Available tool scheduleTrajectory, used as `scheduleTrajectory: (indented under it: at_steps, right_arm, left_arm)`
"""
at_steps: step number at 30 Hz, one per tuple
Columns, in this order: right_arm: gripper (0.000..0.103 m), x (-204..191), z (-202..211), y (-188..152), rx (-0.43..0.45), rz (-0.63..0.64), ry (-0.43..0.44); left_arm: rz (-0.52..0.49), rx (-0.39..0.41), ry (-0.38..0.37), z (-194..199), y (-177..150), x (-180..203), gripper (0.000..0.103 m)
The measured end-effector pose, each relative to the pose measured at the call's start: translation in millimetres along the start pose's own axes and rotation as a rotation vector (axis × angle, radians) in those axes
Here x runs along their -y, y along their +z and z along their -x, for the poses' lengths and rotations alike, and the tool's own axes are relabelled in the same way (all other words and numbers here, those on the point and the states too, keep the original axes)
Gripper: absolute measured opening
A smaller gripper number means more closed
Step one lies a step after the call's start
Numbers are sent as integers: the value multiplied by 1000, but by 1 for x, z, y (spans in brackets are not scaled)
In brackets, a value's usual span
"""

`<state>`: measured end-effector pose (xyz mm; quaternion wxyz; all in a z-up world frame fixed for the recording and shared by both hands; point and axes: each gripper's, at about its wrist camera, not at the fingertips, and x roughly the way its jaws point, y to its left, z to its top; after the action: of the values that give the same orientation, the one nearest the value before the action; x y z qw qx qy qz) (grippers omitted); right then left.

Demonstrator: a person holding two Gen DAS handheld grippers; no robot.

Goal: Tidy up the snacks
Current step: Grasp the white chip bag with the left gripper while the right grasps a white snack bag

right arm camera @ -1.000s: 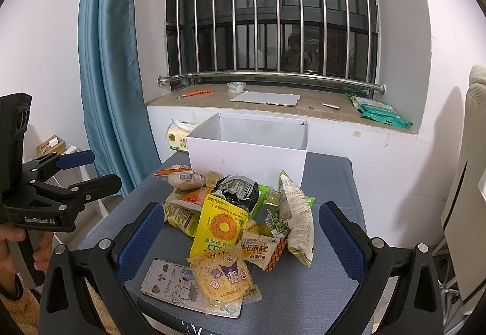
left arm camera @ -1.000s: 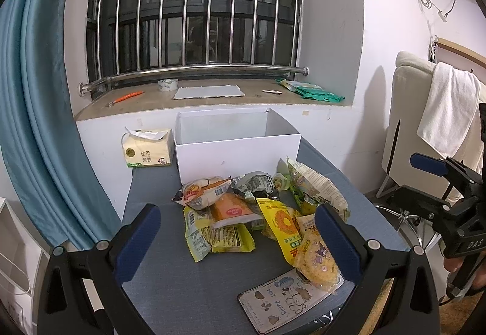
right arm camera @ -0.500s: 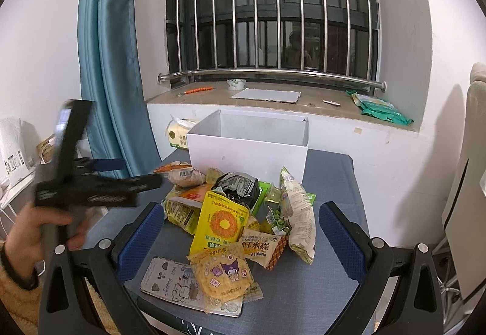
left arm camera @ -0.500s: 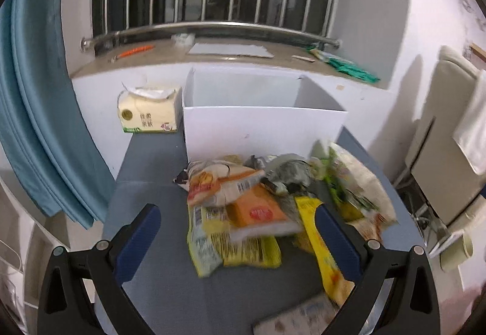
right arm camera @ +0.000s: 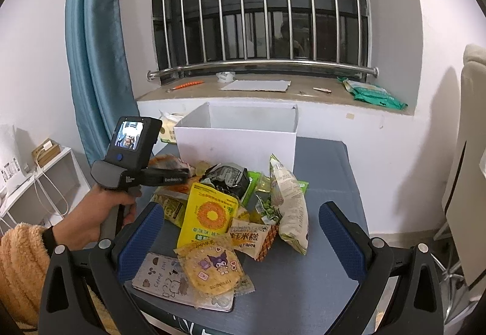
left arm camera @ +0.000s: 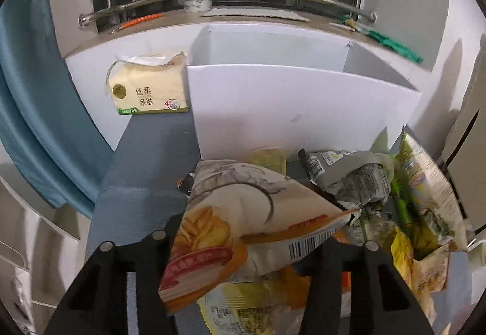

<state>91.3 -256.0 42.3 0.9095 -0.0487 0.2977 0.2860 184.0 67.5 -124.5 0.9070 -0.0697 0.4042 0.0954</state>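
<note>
Closest to the left gripper [left arm camera: 243, 247], a cream and orange snack bag [left arm camera: 243, 222] fills the space between its black fingers, which have drawn in against the bag's sides and clamp it; the bag tilts up over a yellow packet [left arm camera: 249, 307] lying directly beneath. Just ahead and to the right of that gripper sits a crumpled grey wrapper [left arm camera: 352, 177], with a long pale chip bag [left arm camera: 425, 192] further right. Beyond the bag stands the white box [left arm camera: 291, 104], open at the top, and to its left a tissue pack [left arm camera: 148, 86] rests against the wall. The right gripper [right arm camera: 240, 247] hangs over the near edge of the grey table [right arm camera: 328, 189] with its blue-padded fingers [right arm camera: 141, 241] spread wide and nothing between them. Right in front of it lies a round cookie packet [right arm camera: 212, 268] on top of a flat illustrated card [right arm camera: 161, 280]; slightly further are a yellow sunflower pouch [right arm camera: 209, 213] and an orange corn-cake packet [right arm camera: 252, 238]. To its left, the person's hand [right arm camera: 94, 216] grips the left gripper's handle at the pile's far-left side. The white box sits behind the heap.
</note>
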Motion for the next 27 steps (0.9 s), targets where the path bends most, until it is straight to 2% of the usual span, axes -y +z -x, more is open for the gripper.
scheduleTrajectory:
  at_steps: [2,7,12,16,20,27]
  right_arm:
    - [103,3,-3,-2,-7,-10,1]
    - [103,14,-17,-4,-47,-57,9]
    - [103,31,-43,-4,-92,-88,15]
    - [103,46,-79,0,-155,-98,22]
    - [103,65,-120,5,-210,-131,13]
    - [103,101,-202,1,-353,-213,18]
  left_arm:
    - [-15,25,-3,10,-2,-3,45]
    - [-13,126,-43,58,-4,-14,45]
    - [-2,243,-128,122,-12,-25,45]
    - [-9,324,-196,170,-24,-31,45]
    - [-7,363,-246,200,-36,-38,45]
    - [10,374,-271,207,-43,-49,45]
